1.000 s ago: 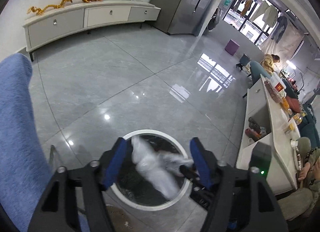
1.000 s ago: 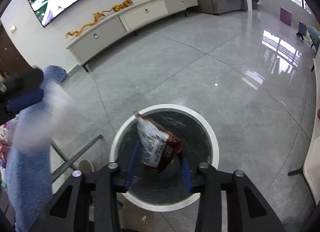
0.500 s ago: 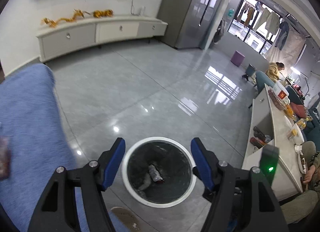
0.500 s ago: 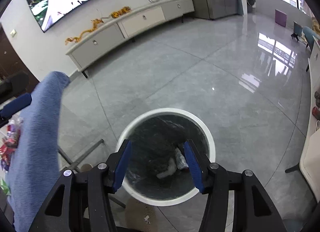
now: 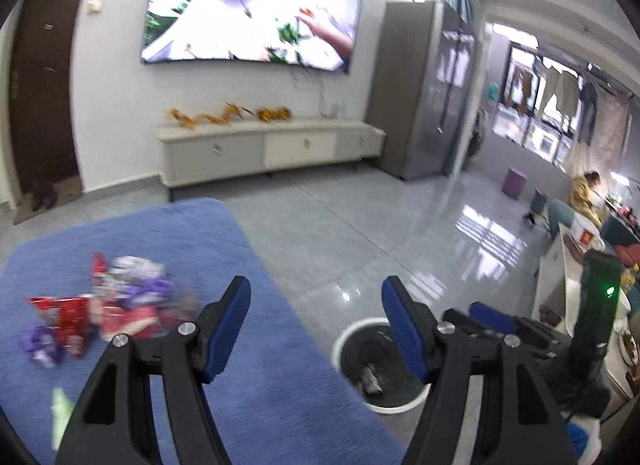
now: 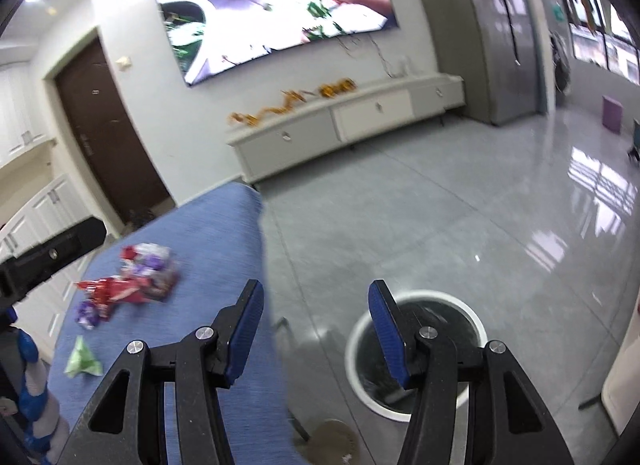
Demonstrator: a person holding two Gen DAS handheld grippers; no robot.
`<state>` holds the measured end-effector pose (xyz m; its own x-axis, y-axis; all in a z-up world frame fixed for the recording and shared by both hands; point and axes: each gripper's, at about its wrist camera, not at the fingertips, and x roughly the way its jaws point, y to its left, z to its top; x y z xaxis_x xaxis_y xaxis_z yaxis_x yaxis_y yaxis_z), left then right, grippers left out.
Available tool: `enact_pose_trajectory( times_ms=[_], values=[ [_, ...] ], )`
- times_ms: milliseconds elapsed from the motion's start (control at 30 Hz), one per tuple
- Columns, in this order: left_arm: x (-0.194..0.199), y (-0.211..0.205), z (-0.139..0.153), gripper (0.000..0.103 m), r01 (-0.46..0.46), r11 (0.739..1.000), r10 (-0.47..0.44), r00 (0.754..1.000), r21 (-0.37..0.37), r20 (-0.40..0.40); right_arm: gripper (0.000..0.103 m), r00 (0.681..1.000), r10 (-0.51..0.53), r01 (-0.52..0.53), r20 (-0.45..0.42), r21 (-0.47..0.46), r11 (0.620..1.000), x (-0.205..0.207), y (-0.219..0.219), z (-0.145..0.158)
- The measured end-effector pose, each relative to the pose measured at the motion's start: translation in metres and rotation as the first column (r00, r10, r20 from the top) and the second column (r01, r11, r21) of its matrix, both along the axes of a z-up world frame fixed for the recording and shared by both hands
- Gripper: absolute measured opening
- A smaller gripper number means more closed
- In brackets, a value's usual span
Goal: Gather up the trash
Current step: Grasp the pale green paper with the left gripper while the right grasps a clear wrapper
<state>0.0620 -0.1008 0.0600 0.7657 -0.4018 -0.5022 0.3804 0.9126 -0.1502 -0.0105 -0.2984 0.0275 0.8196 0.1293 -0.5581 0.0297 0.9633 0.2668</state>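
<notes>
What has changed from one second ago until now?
Both grippers let their trash fall into the white bin: left gripper a white wrapper, right gripper a red-and-white packet. Both are now empty and have lifted toward the blue table, where the wrapper pile waits. The bin stayed put.

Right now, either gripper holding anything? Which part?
Nothing held. Left gripper and right gripper both open, empty; wrappers lie on the blue surface.

Bright daylight glares off the floor; motion blur smears both fisheye views, perhaps worst at the bowed edges.
</notes>
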Motion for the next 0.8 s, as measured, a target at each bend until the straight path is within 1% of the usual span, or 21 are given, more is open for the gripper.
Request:
enact_pose_trajectory(
  times_ms=[133,233,333,433,533,600,667,733,800],
  values=[
    [-0.023,0.053,0.017,0.067,-0.082,0.996,0.083,0.995,-0.024,0.06,0.052,0.996,0.059,-0.057,0.06,-0.022,0.998,-0.009,0.034,0.028],
    [-0.039,0.095,0.025,0.067,-0.155,0.987,0.158,0.982,-0.034,0.102,0.052,0.988,0.115,-0.111,0.102,-0.039,0.993,-0.015,0.061,0.05],
    [-0.051,0.136,0.024,0.067,-0.228,0.972,0.232,0.966,-0.051,0.116,0.052,0.976,0.168,-0.163,0.136,-0.049,0.985,-0.017,0.086,0.066],
    [-0.06,0.17,0.015,0.067,-0.306,0.951,0.309,0.943,-0.044,0.126,0.052,0.966,0.203,-0.196,0.16,-0.057,0.979,-0.016,0.106,0.075],
    [-0.061,0.204,-0.002,0.067,-0.363,0.931,0.366,0.924,-0.046,0.108,0.052,0.958,0.234,-0.226,0.168,-0.065,0.972,-0.009,0.123,0.075],
    [-0.061,0.224,-0.016,0.067,-0.398,0.916,0.401,0.913,-0.056,0.076,0.052,0.953,0.253,-0.246,0.165,-0.059,0.967,-0.004,0.132,0.069],
    [-0.059,0.24,-0.031,0.067,-0.417,0.907,0.42,0.907,-0.063,0.045,0.052,0.953,0.266,-0.26,0.143,-0.059,0.964,0.004,0.141,0.059],
    [-0.057,0.25,-0.047,0.067,-0.427,0.903,0.428,0.903,-0.055,0.014,0.052,0.954,0.281,-0.276,0.108,-0.059,0.959,0.014,0.15,0.047],
    [-0.054,0.256,-0.06,0.067,-0.424,0.905,0.424,0.906,-0.035,-0.004,0.052,0.953,0.291,-0.287,0.079,-0.057,0.956,0.025,0.159,0.036]
  ],
)
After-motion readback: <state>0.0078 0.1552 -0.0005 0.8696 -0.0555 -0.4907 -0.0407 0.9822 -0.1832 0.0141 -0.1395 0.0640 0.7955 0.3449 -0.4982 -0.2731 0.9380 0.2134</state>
